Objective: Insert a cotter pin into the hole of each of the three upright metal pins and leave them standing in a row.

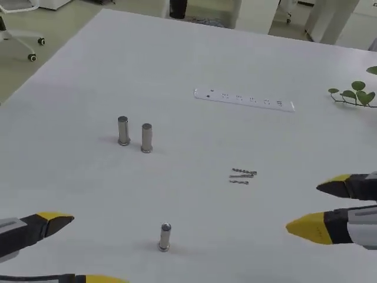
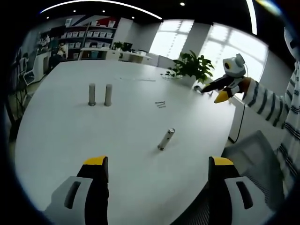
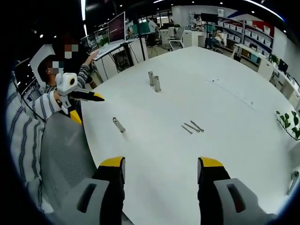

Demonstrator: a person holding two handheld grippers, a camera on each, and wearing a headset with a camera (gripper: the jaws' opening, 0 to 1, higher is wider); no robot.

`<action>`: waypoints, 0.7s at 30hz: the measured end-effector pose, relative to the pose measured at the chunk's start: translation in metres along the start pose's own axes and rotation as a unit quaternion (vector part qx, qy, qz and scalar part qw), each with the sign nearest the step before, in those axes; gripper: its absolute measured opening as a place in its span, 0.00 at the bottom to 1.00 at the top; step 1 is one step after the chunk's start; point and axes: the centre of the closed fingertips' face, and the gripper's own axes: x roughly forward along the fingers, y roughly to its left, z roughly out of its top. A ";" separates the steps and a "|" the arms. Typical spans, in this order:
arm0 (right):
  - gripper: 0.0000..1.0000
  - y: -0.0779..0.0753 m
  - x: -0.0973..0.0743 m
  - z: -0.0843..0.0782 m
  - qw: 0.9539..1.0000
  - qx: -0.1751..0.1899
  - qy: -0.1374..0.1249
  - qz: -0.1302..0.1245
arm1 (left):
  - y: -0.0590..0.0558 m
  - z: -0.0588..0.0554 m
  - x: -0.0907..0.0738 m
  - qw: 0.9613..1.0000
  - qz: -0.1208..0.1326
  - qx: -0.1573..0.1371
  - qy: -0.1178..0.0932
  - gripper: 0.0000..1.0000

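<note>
Three steel pins stand upright on the white table (image 1: 177, 65): two close together at the far left (image 1: 123, 130) (image 1: 146, 137), and a third pin (image 1: 165, 236) alone near the front edge. Three small cotter pins (image 1: 242, 175) lie loose in a bunch right of centre. My left gripper (image 1: 65, 250) is open at the lower left, near the lone pin (image 2: 166, 138). My right gripper (image 1: 315, 206) is open at the right edge, right of the cotter pins (image 3: 192, 127). Nothing is between either pair of jaws.
A white power strip (image 1: 244, 99) lies at the back of the table. A green plant sprig (image 1: 355, 93) sits at the far right. An office chair (image 1: 20, 29) stands off the table's far left corner.
</note>
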 end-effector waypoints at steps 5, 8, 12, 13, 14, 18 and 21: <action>0.57 -0.007 0.006 0.000 0.997 -0.056 0.041 0.019 | -0.003 0.000 -0.001 1.000 -0.004 -0.007 -0.004 0.86; 0.56 -0.013 0.009 -0.001 0.994 -0.083 0.065 0.021 | -0.003 0.000 -0.002 1.000 -0.001 -0.002 -0.003 0.86; 0.50 -0.019 0.016 -0.001 0.991 -0.101 0.087 0.030 | -0.004 0.000 -0.004 1.000 -0.003 -0.002 -0.002 0.86; 0.49 -0.020 0.018 0.000 0.990 -0.102 0.088 0.030 | -0.004 0.001 -0.004 1.000 -0.002 -0.002 -0.003 0.86; 0.48 -0.022 0.021 0.001 0.989 -0.107 0.093 0.033 | -0.005 0.001 -0.004 1.000 -0.002 -0.003 -0.003 0.86; 0.46 -0.024 0.032 0.005 0.986 -0.121 0.098 0.052 | -0.007 0.001 -0.005 1.000 -0.003 -0.004 -0.001 0.86; 0.43 -0.027 0.042 0.007 0.984 -0.133 0.104 0.058 | -0.009 0.002 -0.004 1.000 -0.002 -0.001 -0.005 0.86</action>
